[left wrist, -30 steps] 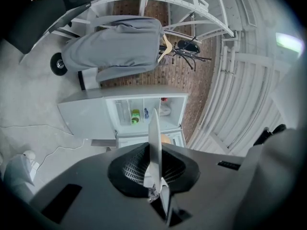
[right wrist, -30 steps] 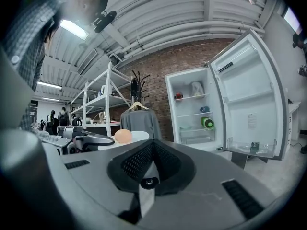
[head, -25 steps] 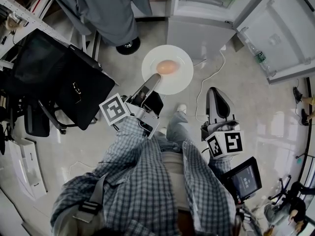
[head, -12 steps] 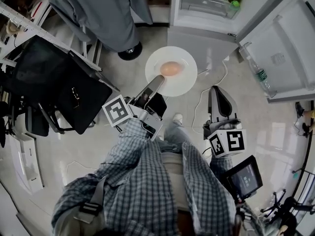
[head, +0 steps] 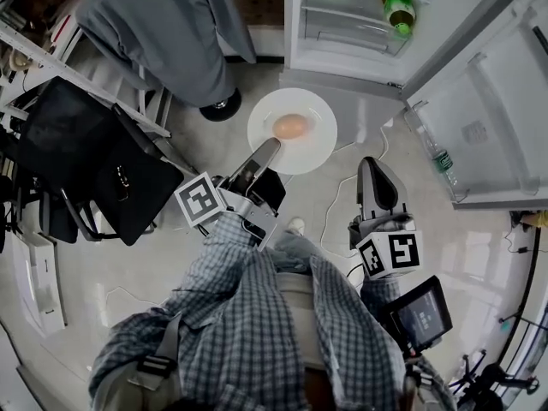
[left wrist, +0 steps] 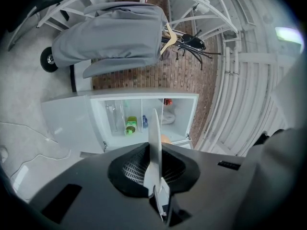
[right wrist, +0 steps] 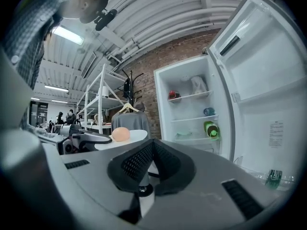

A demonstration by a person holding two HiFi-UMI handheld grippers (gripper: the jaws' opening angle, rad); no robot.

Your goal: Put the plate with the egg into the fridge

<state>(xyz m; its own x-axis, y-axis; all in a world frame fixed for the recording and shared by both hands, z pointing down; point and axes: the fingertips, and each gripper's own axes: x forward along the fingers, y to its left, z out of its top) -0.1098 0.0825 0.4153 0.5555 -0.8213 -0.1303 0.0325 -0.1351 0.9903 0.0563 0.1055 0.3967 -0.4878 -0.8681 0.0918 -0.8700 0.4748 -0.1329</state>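
Out ahead of us the plate sits flat side up with the egg near its middle, close to the open fridge but not yet inside; we judge the carry is in hand and the placing not begun; next we must bring the plate forward onto a shelf without tipping it, lest the egg roll; our left gripper is clamped on the plate's near rim, arm reaching forward; our right gripper hangs beside it, jaws together on nothing.

No word or number can be read anywhere. The sticker on the fridge door is too small, and the tablet screen is blurred.
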